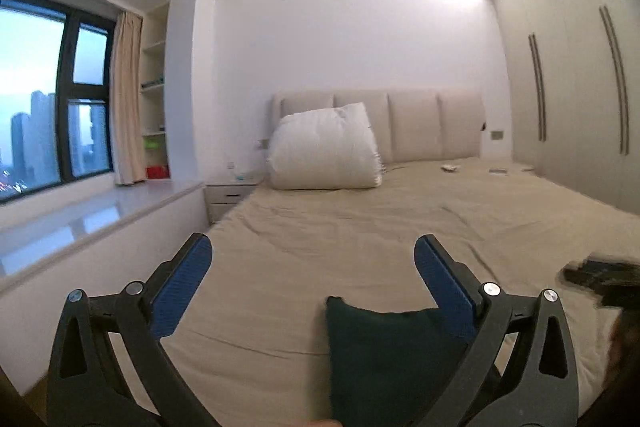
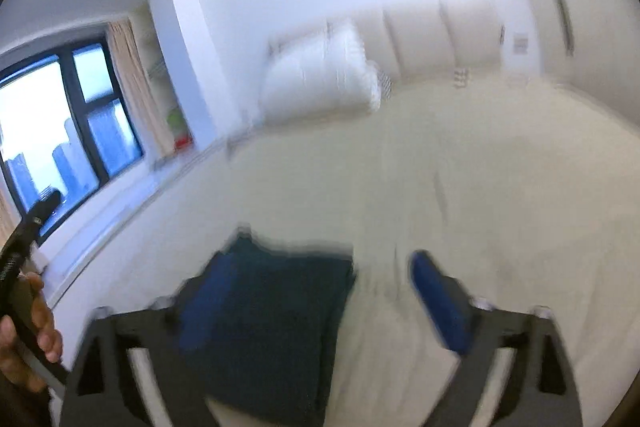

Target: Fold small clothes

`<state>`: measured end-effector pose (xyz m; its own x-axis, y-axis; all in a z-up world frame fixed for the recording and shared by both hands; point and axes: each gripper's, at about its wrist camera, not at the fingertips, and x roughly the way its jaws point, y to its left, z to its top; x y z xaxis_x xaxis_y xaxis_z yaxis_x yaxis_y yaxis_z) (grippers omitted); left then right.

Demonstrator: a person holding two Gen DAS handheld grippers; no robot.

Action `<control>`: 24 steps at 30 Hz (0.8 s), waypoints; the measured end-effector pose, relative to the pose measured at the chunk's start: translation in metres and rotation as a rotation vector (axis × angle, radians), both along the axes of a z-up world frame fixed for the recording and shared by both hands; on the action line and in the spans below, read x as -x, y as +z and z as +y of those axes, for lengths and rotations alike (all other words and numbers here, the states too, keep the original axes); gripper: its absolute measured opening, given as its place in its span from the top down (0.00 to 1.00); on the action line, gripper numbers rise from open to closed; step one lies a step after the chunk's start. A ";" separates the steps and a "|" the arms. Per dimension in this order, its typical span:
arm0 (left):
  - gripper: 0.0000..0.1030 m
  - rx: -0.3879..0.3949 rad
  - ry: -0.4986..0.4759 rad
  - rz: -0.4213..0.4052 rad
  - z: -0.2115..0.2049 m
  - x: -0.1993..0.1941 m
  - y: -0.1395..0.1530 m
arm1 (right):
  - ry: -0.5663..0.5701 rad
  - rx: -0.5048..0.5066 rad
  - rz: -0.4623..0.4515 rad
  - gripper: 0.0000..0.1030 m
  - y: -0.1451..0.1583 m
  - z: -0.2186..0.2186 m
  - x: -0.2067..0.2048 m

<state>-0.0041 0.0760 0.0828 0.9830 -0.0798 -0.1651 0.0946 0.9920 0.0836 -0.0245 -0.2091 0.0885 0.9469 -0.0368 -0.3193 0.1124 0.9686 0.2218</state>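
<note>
A dark green folded garment [image 1: 384, 359] lies on the beige bed sheet [image 1: 320, 247] near the bed's near end. My left gripper [image 1: 312, 267] is open above the bed, its blue pads wide apart, with the garment below and just inside its right finger. The right wrist view is motion-blurred. There the garment [image 2: 276, 323] lies under and beside the left finger of my open right gripper [image 2: 324, 279]. Neither gripper holds anything. The right gripper [image 1: 600, 275] also shows blurred at the right edge of the left wrist view.
A white pillow [image 1: 324, 151] leans on the padded headboard [image 1: 420, 123]. Small items [image 1: 452, 169] lie at the bed's far right. A window bench [image 1: 100, 211], nightstand [image 1: 228, 193] and shelves stand left; a wardrobe [image 1: 572, 87] stands right.
</note>
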 end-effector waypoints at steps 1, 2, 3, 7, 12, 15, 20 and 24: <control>0.00 -0.019 0.021 0.025 0.000 0.000 0.008 | -0.029 0.023 -0.045 0.00 0.009 0.001 0.006; 0.00 -0.037 0.053 0.053 0.000 -0.002 0.016 | -0.057 0.055 -0.091 0.00 0.022 0.005 0.013; 0.00 -0.044 0.079 0.064 0.001 -0.001 0.023 | -0.071 0.083 -0.113 0.00 0.031 0.010 0.018; 0.00 -0.023 0.084 0.024 0.006 0.020 0.042 | -0.079 0.149 -0.170 0.00 0.062 0.025 0.026; 0.00 0.014 0.058 0.097 0.001 0.031 0.033 | -0.001 0.114 -0.064 0.00 0.063 0.041 0.019; 0.00 0.013 0.061 0.247 -0.004 0.020 0.005 | -0.032 0.149 0.050 0.00 0.043 0.050 0.010; 0.00 0.012 0.034 0.509 -0.015 -0.005 -0.064 | -0.088 0.114 0.223 0.00 -0.001 0.053 -0.004; 0.00 0.043 0.029 0.626 -0.018 -0.030 -0.107 | -0.117 0.090 0.343 0.00 -0.030 0.050 -0.009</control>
